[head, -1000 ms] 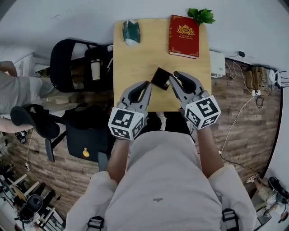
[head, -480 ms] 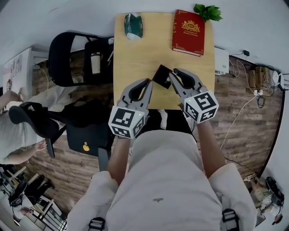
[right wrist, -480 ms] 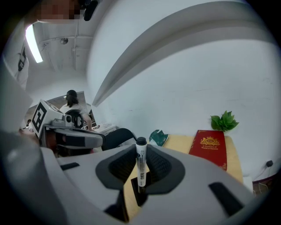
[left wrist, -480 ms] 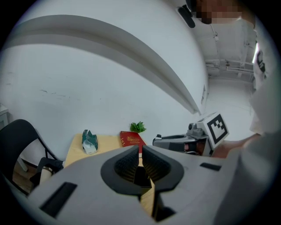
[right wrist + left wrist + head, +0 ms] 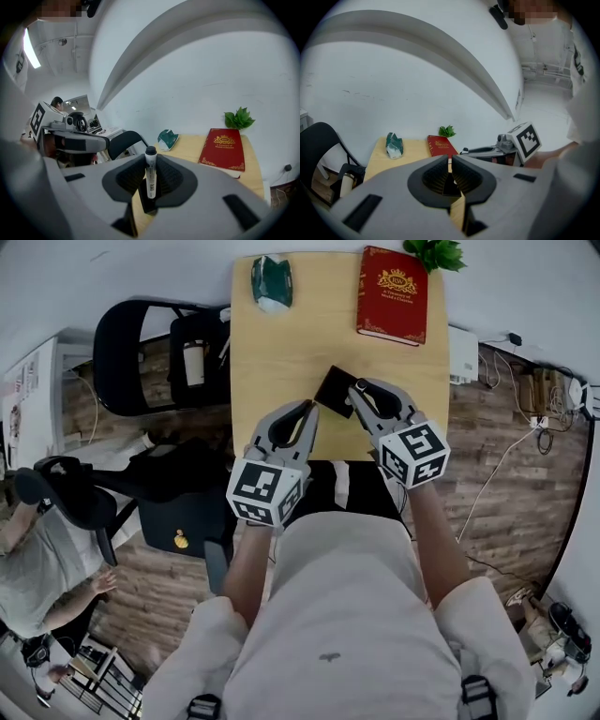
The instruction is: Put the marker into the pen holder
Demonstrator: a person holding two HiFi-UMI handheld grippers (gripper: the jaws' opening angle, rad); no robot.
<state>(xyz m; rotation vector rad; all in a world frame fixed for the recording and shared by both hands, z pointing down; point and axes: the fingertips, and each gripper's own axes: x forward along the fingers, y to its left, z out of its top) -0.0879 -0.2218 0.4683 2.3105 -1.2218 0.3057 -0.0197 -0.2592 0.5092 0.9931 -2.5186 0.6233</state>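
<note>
Since it needs to drop in lengthwise, the right gripper (image 5: 150,171) pinches the marker (image 5: 150,187) upright between its fingers, with the pen holder (image 5: 333,388) just past the fingertips. The left gripper (image 5: 450,164) idles, pinched together on nothing.

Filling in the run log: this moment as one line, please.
right gripper: shut on marker, upright | left gripper: shut, empty | pen holder: on table, under marker | status: marker not released
</note>
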